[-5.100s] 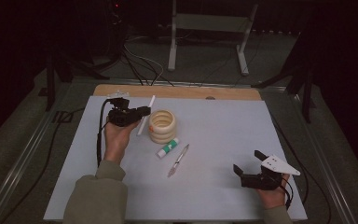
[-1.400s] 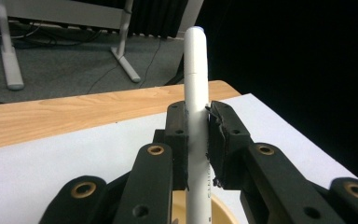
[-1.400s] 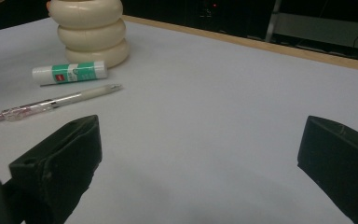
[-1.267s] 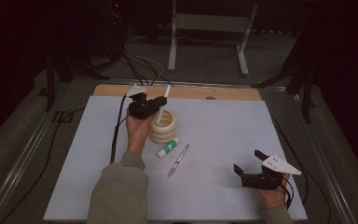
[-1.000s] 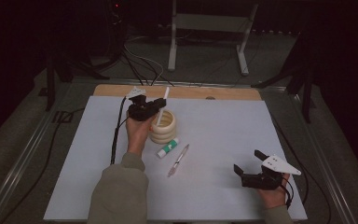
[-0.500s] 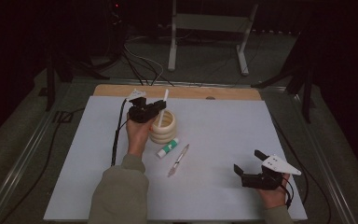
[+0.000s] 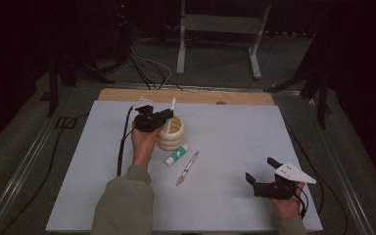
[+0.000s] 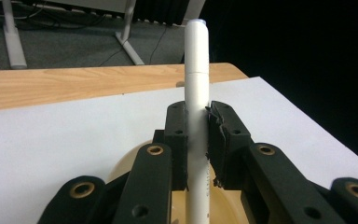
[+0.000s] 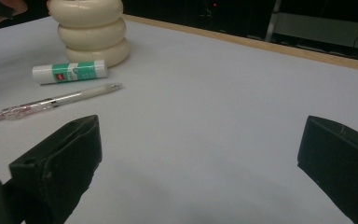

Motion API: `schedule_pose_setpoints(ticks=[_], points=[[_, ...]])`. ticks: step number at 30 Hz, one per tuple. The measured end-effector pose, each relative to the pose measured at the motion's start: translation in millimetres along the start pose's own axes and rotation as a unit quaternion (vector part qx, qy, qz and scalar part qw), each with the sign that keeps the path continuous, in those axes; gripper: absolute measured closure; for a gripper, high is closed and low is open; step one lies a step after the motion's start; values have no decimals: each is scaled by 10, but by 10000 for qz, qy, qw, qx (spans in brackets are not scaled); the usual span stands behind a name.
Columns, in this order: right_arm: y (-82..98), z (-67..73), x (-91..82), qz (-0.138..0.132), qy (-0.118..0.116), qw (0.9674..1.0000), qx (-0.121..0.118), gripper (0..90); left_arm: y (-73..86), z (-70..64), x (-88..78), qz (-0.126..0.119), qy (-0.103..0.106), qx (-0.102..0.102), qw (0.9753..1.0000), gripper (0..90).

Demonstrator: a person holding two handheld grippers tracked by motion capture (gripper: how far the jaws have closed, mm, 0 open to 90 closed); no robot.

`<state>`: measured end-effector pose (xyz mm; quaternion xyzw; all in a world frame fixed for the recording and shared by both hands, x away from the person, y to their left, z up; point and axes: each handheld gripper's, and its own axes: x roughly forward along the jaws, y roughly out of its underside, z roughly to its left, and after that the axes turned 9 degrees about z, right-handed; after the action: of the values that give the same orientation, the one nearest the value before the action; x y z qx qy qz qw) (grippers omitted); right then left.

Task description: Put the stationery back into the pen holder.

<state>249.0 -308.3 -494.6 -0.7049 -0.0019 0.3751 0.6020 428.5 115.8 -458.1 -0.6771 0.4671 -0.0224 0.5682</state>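
left gripper [image 8: 196,135]: clenched on a white marker [image 8: 197,79], held upright over the mouth of the cream ribbed cup [image 7: 172,133] | right gripper [image 7: 270,177]: released, jaws wide, resting apart at the near right of the white table sheet [image 7: 235,137] | glue stick [image 7: 176,154] and pen [image 7: 187,167]: lying just beside the cup

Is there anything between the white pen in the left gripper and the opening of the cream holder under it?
Nothing visible blocks it. The left gripper is shut on the white pen, which stands upright over the cream holder. The glue stick and the clear pen lie on the table beside the holder, not across its top.
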Motion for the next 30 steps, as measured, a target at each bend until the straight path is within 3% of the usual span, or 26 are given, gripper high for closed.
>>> schedule_pose_setpoints(ticks=[7, 10, 13, 16, 18, 24, 30], points=[[-1, 6, 2, 9, 4, 10000, -15, 0, 26, 7, -18, 20, 3, -21, 10000, 765], [-1, 6, 1, 4, 5, 10000, -11, 0, 30, 8, -49, -200, 179, -112, 9996, 557], [1, 2, -1, 0, 5, 10000, 2, 0, 8, -4, -86, -290, 191, -190, 9992, 348], [0, 5, 0, 5, 6, 10000, -10, 0, -3, -15, -127, -303, 134, -111, 9994, 285], [-1, 9, -1, 5, 3, 10000, -9, 0, -13, -29, -149, -250, -8, -134, 9996, 168], [-1, 11, 0, 10, 4, 10000, -13, 0, -30, -63, -248, -190, -34, 18, 9998, 20], [-3, 16, -5, 7, 8, 10000, -17, 0, -29, -108, -343, -140, -41, 158, 9998, 7]])
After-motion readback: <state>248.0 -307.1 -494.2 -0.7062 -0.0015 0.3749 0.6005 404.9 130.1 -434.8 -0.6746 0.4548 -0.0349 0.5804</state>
